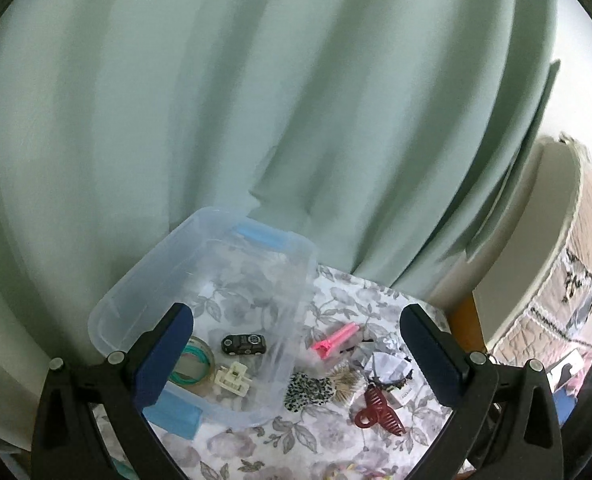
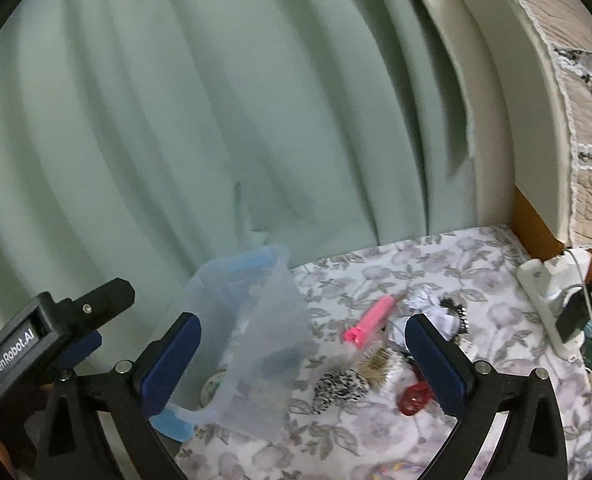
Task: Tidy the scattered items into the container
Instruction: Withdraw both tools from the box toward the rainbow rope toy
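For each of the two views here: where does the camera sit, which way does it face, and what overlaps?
Left wrist: on the left gripper, facing down-forward into the clear container; its own open fingers show.
Right wrist: on the right gripper, facing the scattered items; its open fingers and the other gripper's body show.
Shared: container, pink clip, leopard clip, floral cloth, green curtain.

In the container (image 1: 200,280) lie a toy car (image 1: 243,344) and clip (image 1: 234,377); right of it, on the table (image 1: 336,444), lie hair clips (image 1: 378,410).

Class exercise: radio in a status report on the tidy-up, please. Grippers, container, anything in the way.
Both grippers open, empty: left gripper, right gripper. Clear container holds toy car, cream clip, tape roll. Pink clip, leopard clip, red claw clip outside. Nothing blocking.
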`<state>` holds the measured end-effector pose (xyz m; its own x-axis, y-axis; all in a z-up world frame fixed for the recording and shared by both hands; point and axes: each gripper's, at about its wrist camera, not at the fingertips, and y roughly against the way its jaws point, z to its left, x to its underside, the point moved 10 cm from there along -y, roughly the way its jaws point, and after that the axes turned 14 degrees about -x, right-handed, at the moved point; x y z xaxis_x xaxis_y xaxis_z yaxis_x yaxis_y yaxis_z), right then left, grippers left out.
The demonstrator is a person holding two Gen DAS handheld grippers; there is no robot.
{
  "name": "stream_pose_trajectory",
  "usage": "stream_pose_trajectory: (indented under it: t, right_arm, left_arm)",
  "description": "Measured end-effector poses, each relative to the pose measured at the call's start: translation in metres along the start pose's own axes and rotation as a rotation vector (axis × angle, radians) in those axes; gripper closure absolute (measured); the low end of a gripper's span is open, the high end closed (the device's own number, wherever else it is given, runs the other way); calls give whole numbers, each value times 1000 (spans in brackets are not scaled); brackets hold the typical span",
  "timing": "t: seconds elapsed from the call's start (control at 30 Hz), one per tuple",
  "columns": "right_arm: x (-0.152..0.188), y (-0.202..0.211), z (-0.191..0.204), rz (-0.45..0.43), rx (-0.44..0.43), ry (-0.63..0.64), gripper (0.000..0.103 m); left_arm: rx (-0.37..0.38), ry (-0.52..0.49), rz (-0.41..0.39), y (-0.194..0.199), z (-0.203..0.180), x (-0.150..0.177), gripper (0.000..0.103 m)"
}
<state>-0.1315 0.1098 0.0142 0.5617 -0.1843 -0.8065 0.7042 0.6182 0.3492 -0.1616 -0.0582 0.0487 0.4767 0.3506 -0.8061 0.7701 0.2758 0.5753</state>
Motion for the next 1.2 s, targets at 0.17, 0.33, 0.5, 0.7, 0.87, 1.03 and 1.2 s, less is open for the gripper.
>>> stream_pose_trajectory:
  t: [0.17,0.33,0.5,0.7,0.87,1.03,1.2]
  right_arm:
    - [-4,21,-21,-46,26,-32,0]
    - [-7,46,-49,-114,131,-10,0]
    - [-1,63,-79,-117,266,23,0]
    - [18,73,-125,-73,332,-81,0]
    - [51,70,-163,42,348,-263,0]
    - [78,70,-185,89,315,-394,0]
    - [87,63,-186,118,282,-397,0]
  left_arm:
    - [48,-49,-23,10,-26,6,0]
    - [82,-107,-11,10,-52,20,0]
    - [128,-138,-6,8,-72,36,0]
    - [203,-202,68,-4,-96,70,0]
    - [289,-233,120,-15,-110,97,0]
    - [273,-307,181,-34,-115,128,0]
    - [220,-470,289,-56,-120,178,0]
